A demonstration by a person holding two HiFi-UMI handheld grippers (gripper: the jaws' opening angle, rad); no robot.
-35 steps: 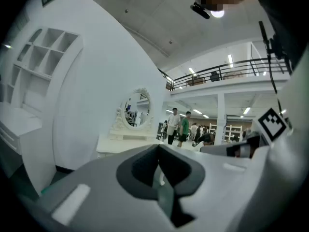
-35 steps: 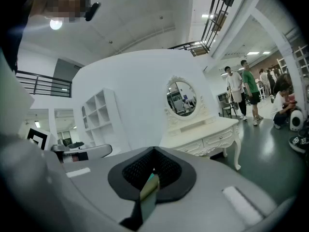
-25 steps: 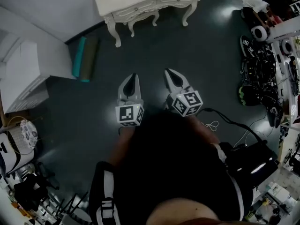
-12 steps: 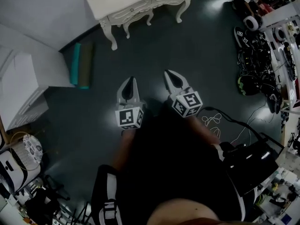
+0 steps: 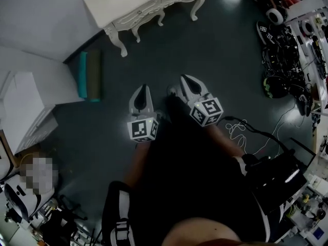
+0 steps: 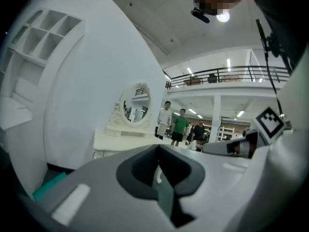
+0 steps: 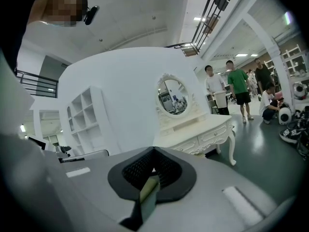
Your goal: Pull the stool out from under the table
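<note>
The stool sits under the white counter (image 5: 134, 2) at the top of the head view, if it shows at all. Between the counter's outer legs stand two shorter curved legs (image 5: 136, 33), and I cannot tell whether they are the stool's or the counter's own. From the right gripper view the space beneath the drawers is too crowded with carving to settle it.

Both hands are held low in front of the person, side by side, pointing nearly level toward the counter and well apart from it. The left tongs (image 5: 144, 87) are pressed together to a point with nothing between them. The right tongs (image 5: 183, 78) are likewise closed and empty, angled slightly toward the left pair.

Two tongs, each with one marker cube: the left cube (image 5: 142, 128) and the right cube (image 5: 207, 111). Black-and-white square markers are the only print that reads.

One oval mirror (image 7: 173, 96) stands on the counter. Two rolls lie against the wall to its left, a teal roll (image 5: 82, 75) touching a dark roll (image 5: 94, 75). A white shelf unit (image 7: 87, 115) stands further left.

Three people (image 6: 181, 125) stand in the distance in the left gripper view. The right gripper view adds a fourth, crouching. A tangle of cables and gear (image 5: 279, 60) lines the dark floor (image 5: 215, 60) on the right.
</note>
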